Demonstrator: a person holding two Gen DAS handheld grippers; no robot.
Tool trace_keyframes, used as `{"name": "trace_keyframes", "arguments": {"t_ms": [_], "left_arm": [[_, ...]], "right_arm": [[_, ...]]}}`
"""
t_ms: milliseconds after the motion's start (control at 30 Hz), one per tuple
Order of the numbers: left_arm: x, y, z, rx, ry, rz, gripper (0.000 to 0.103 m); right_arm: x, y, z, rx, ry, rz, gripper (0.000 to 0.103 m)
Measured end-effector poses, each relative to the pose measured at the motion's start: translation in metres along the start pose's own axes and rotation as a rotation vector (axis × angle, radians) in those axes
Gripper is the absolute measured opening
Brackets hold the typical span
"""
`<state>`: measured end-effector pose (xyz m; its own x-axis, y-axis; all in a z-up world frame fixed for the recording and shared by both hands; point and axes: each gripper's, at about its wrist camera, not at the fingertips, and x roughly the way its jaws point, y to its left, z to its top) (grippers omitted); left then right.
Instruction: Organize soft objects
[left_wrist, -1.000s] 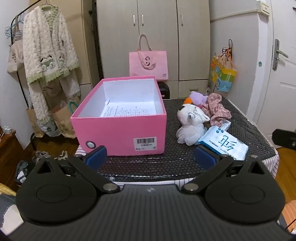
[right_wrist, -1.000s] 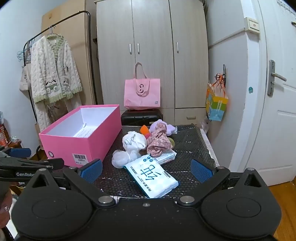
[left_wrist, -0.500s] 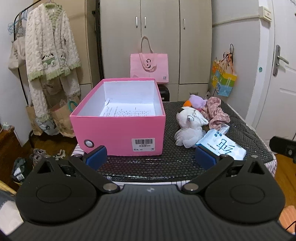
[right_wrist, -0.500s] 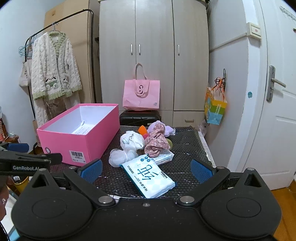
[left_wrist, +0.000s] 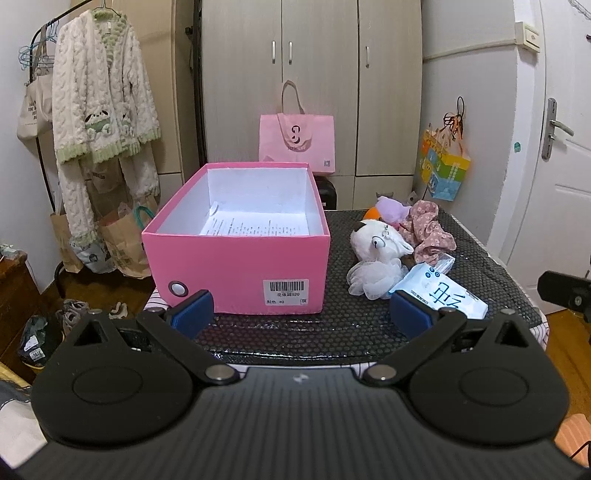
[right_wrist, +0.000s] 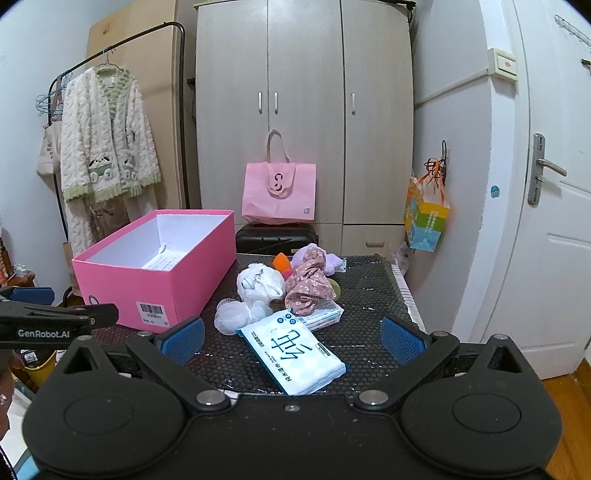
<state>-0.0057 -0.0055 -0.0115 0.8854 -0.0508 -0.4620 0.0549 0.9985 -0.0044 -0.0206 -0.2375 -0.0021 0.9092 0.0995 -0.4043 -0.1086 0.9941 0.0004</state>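
An open pink box (left_wrist: 240, 254) (right_wrist: 155, 280) with a printed sheet inside stands on the left of a black mesh-covered table (left_wrist: 332, 332). To its right lie a white plush toy (left_wrist: 380, 243) (right_wrist: 258, 282), a white mesh puff (left_wrist: 373, 275) (right_wrist: 234, 315), a pink floral cloth (left_wrist: 428, 229) (right_wrist: 308, 286), a purple soft piece (left_wrist: 391, 206) and a blue tissue pack (left_wrist: 443, 295) (right_wrist: 293, 350). My left gripper (left_wrist: 301, 315) hangs open before the box's front. My right gripper (right_wrist: 291, 334) is open just short of the tissue pack. Neither holds anything.
A pink tote bag (left_wrist: 297, 142) sits on a black case (right_wrist: 277, 238) behind the table, before a wardrobe (right_wrist: 306, 110). A clothes rack with a cream robe (left_wrist: 99, 110) stands left, paper bags (left_wrist: 125, 240) below it. A white door (right_wrist: 546, 184) is right.
Both grippers have drawn back and risen slightly, so the box and the pile look a little smaller and lower. Both stay open, and nothing on the table has moved.
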Motion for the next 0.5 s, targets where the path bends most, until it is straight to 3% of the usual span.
{"name": "trace_keyframes", "arguments": {"t_ms": [500], "left_arm": [[-0.0014, 0.0045, -0.0042, -0.010, -0.041, 0.110, 0.103]], "right_arm": [[0.0035, -0.0021, -0.0020, 0.011, -0.007, -0.006, 0.103]]}}
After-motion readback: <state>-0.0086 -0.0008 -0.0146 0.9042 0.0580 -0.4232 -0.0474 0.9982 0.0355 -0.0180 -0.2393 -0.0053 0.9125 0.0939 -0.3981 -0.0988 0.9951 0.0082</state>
